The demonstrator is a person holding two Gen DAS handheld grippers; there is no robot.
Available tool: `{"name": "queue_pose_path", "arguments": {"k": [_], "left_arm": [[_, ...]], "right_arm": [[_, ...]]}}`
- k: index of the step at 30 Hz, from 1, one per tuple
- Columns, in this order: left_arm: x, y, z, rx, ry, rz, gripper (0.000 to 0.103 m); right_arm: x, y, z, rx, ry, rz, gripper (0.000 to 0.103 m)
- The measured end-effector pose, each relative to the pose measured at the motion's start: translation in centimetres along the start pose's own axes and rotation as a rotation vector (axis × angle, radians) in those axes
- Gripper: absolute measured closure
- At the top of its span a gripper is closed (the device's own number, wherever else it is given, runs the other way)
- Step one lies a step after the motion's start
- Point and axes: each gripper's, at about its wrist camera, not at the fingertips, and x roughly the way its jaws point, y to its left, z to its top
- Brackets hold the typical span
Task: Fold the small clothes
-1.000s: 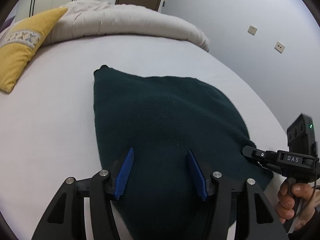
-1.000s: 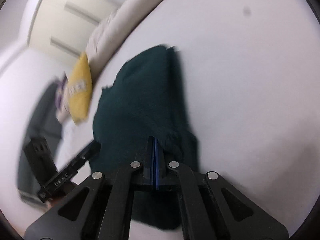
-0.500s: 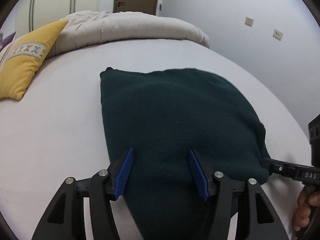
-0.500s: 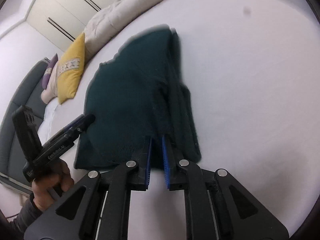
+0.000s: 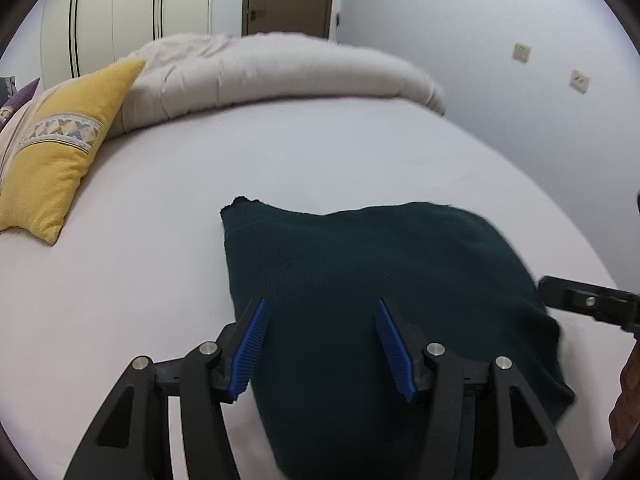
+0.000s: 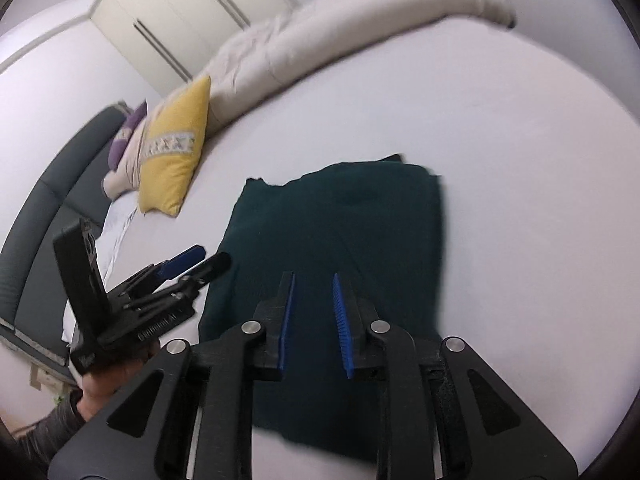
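My left tongs (image 5: 320,312) stand wide apart above the dark green garment (image 5: 380,288), gripping nothing; their frame hides its near edge. The garment lies folded on the white bed (image 5: 140,280). My right tongs (image 6: 314,280) are parted a little, empty, over the cloth. Only the right view shows the garment's whole outline and the grey headboard (image 6: 36,216); the left view cuts my right tongs off at its edge. A yellow cushion (image 5: 56,152) lies well apart.
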Motion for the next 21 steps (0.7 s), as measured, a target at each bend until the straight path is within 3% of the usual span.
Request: {"name": "queue_pose_path", "arguments": {"k": [3, 5, 7, 10, 13, 15, 17, 19, 21], "left_arm": [[3.0, 0.5, -0.3, -0.024, 0.068, 0.001, 0.038], [3.5, 1.1, -0.6, -0.050, 0.064, -0.010, 0.031], [3.9, 2.1, -0.7, -0.080, 0.068, -0.046, 0.026], [4.6, 2.8, -0.7, -0.095, 0.087, -0.067, 0.020], [4.5, 2.7, -0.5, -0.077, 0.088, -0.061, 0.020], [3.9, 3.4, -0.2, -0.108, 0.088, -0.076, 0.023], [2.5, 3.4, 0.1, -0.134, 0.064, -0.070, 0.039], [1.6, 2.7, 0.6, -0.110, 0.024, -0.051, 0.044], [2.6, 2.0, 0.6, -0.061, 0.052, -0.027, 0.044]], "right_arm": [[4.8, -1.3, 3.1, 0.020, 0.084, -0.056, 0.086], [7.8, -3.3, 4.6, 0.071, 0.081, -0.033, 0.094], [8.0, -5.5, 5.1, 0.136, 0.033, 0.010, 0.101], [7.2, -8.2, 4.2, 0.181, -0.013, 0.051, 0.103], [6.0, -8.6, 4.1, 0.188, -0.043, 0.008, 0.103], [4.8, -7.6, 4.5, 0.173, -0.071, -0.062, 0.094], [3.9, -5.6, 5.6, 0.128, -0.105, -0.043, 0.094], [3.9, -3.7, 6.6, 0.063, -0.079, -0.014, 0.082], [5.9, -2.9, 7.1, 0.030, -0.019, -0.047, 0.071]]}}
